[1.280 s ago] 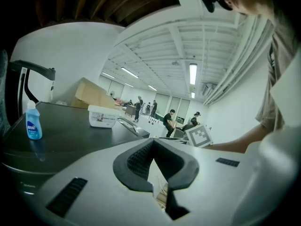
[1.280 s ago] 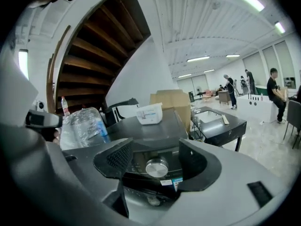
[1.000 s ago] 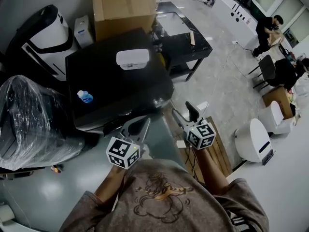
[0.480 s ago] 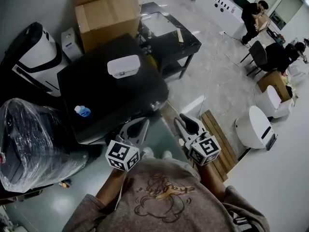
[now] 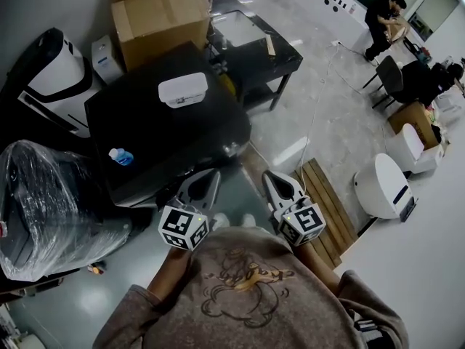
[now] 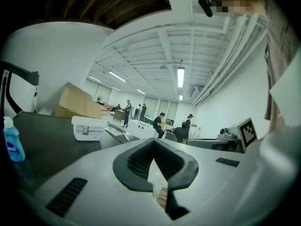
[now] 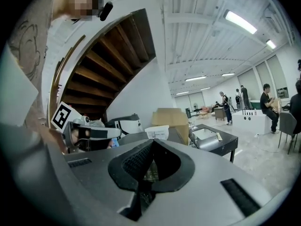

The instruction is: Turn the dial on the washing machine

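The black washing machine [image 5: 167, 133] stands in front of me, with a white tub [image 5: 182, 89] and a blue bottle [image 5: 120, 156] on its lid. A small shiny round part [image 5: 231, 149] sits at its near right corner. I hold my left gripper [image 5: 212, 174] just short of the machine's near edge, jaws together and nothing in them. My right gripper [image 5: 267, 174] hangs over the floor to the right of the machine; its jaws have just closed on nothing. The lid [image 6: 47, 140], tub [image 6: 88, 127] and bottle [image 6: 13, 145] show in the left gripper view.
A cardboard box [image 5: 160, 13] and a low black table [image 5: 254, 42] stand behind the machine. A plastic-wrapped appliance [image 5: 51, 202] is at the left, a wooden pallet [image 5: 327, 202] and a white round device [image 5: 381, 187] at the right. People [image 5: 381, 17] stand far back.
The right gripper's jaws, apart a second ago, have come together with nothing between them, and that gripper has shifted a little. The left gripper has kept its place.
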`<state>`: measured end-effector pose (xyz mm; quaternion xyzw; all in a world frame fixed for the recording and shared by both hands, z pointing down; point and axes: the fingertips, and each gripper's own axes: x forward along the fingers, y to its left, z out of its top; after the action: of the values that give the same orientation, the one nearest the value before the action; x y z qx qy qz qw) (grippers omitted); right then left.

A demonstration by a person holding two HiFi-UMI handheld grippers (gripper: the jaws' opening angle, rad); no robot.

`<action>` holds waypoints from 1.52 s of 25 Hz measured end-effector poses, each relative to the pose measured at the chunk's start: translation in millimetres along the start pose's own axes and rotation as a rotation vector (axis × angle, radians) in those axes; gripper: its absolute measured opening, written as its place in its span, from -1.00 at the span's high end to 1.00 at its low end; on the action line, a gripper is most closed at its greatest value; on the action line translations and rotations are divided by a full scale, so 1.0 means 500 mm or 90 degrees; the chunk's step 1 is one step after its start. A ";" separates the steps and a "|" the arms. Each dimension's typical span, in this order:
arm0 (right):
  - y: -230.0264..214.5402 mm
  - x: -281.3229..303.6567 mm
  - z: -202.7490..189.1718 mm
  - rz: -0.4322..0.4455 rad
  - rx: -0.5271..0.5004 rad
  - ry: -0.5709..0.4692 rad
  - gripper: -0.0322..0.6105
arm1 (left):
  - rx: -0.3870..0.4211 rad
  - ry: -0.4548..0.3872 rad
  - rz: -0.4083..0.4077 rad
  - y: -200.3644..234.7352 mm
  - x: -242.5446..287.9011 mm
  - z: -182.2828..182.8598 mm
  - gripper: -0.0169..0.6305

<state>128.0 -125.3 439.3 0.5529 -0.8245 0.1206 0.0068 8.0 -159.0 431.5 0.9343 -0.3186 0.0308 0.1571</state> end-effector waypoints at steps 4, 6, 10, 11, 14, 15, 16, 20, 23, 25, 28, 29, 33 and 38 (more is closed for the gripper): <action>-0.011 -0.001 -0.034 -0.006 0.001 0.022 0.89 | 0.002 0.005 0.006 0.006 0.008 -0.033 0.97; -0.015 0.000 -0.046 -0.004 0.001 0.027 0.89 | 0.000 0.006 0.009 0.007 0.011 -0.041 0.97; -0.013 0.002 -0.050 0.010 0.004 0.034 0.89 | 0.002 0.009 0.008 0.001 0.012 -0.041 0.97; -0.011 0.004 -0.049 0.015 0.006 0.032 0.89 | 0.003 0.010 0.007 -0.001 0.011 -0.040 0.97; -0.011 0.005 -0.046 0.022 0.003 0.029 0.89 | 0.003 0.009 0.009 -0.003 0.007 -0.039 0.97; -0.012 0.005 -0.046 0.024 0.002 0.030 0.89 | 0.002 0.008 0.011 -0.003 0.005 -0.037 0.97; -0.012 0.007 -0.046 0.026 0.002 0.031 0.89 | 0.002 0.007 0.014 -0.002 0.004 -0.036 0.97; -0.007 0.017 -0.048 0.039 0.005 0.039 0.89 | -0.002 0.008 0.030 0.007 -0.002 -0.035 0.97; -0.001 0.025 -0.049 0.053 0.003 0.043 0.89 | -0.004 0.010 0.044 0.015 -0.005 -0.038 0.97; 0.002 0.029 -0.051 0.059 0.001 0.045 0.89 | -0.007 0.011 0.052 0.019 -0.007 -0.042 0.97; 0.006 0.034 -0.052 0.068 -0.005 0.046 0.89 | -0.009 0.008 0.061 0.022 -0.010 -0.043 0.97; 0.006 0.036 -0.052 0.071 -0.005 0.045 0.89 | -0.010 0.006 0.064 0.023 -0.010 -0.042 0.97; 0.005 0.042 -0.050 0.076 -0.003 0.041 0.89 | -0.014 0.003 0.078 0.026 -0.009 -0.042 0.97; 0.006 0.046 -0.050 0.084 0.006 0.039 0.89 | -0.023 0.003 0.084 0.022 -0.010 -0.047 0.97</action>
<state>113.1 -140.2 466.3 0.4934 -0.8580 0.1414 0.0215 -1.7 -157.0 456.0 0.9083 -0.3793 0.0374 0.1726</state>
